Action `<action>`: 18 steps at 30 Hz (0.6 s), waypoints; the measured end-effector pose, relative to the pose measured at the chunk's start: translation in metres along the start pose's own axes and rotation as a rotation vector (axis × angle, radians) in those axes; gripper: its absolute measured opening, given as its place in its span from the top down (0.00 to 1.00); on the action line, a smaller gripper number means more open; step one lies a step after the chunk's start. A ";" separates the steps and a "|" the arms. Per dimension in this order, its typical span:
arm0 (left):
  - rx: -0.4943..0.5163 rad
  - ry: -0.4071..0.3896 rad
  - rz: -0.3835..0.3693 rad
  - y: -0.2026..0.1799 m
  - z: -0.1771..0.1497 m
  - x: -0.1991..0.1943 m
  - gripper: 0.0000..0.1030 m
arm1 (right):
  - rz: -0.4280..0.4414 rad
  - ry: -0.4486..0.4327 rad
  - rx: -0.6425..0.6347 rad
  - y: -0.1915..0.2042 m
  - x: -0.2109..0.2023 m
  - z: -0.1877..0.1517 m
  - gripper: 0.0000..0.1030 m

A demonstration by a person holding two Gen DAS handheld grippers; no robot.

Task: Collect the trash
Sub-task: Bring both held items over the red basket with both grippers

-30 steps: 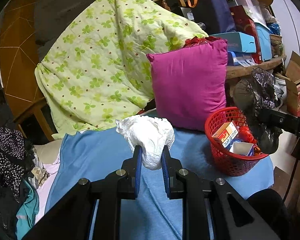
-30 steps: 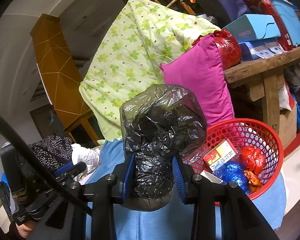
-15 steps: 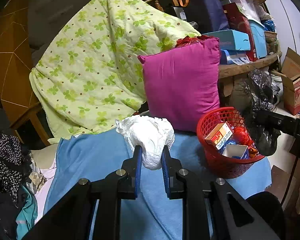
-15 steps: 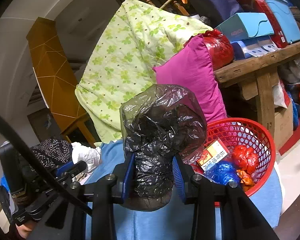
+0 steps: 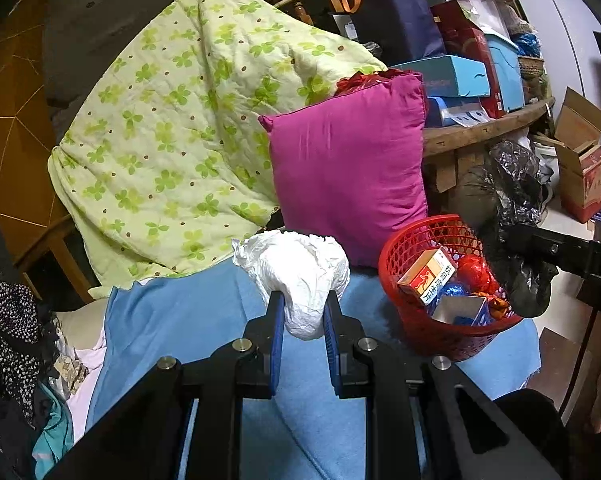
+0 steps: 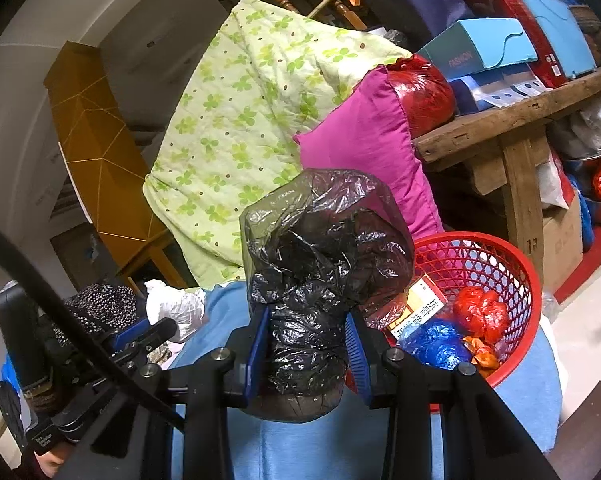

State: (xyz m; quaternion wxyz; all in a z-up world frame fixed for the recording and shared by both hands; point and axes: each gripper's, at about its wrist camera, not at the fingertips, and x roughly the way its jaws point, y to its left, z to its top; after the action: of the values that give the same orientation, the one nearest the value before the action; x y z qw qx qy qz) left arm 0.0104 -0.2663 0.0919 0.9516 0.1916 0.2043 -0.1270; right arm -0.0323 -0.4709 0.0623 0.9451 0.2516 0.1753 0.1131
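So the biggest thing in view is the green quilt (image 5: 188,132) slumped over the chair, with the pink pillow (image 5: 348,168) leaning beside it, and both sit a bit further left in the left wrist view than a second ago, so that hand has slid sideways toward the basket side. Below them is the blue sheet (image 5: 172,320) on the bed, with the red basket (image 5: 440,344) sitting on it at the right, already holding a box, a blue wad and some red wrapping. The black bag (image 6: 324,280) is next: the right gripper (image 6: 306,356) has its fingers part open but pressed onto the bag's crumpled middle, held up just left of the basket rim, and that hasn't budged at all. The white bag (image 5: 300,280) is smaller, pinched in the left gripper (image 5: 303,320), whose fingers are closed down tight on its lower end, carried above the sheet and now nearer the basket than it was. My read is both pieces of trash are picked up fine and the only step left for these two is getting them over the rim and letting go, the black one being closest.
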 end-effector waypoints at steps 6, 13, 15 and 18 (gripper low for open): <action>0.011 0.001 -0.008 -0.007 0.002 0.004 0.81 | -0.015 -0.006 0.011 -0.007 -0.003 0.000 0.62; 0.016 0.002 -0.022 -0.013 0.005 0.009 0.81 | -0.032 -0.014 0.024 -0.014 -0.005 0.003 0.62; 0.018 0.003 -0.024 -0.014 0.005 0.010 0.81 | -0.037 -0.015 0.027 -0.016 -0.005 0.004 0.62; 0.018 0.004 -0.030 -0.017 0.006 0.013 0.81 | -0.040 -0.015 0.027 -0.018 -0.004 0.007 0.62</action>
State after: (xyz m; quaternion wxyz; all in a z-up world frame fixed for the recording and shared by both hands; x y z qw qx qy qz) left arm 0.0186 -0.2861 0.0859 0.9473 0.1975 0.2079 -0.1425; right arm -0.0309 -0.4900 0.0595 0.9450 0.2617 0.1744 0.0899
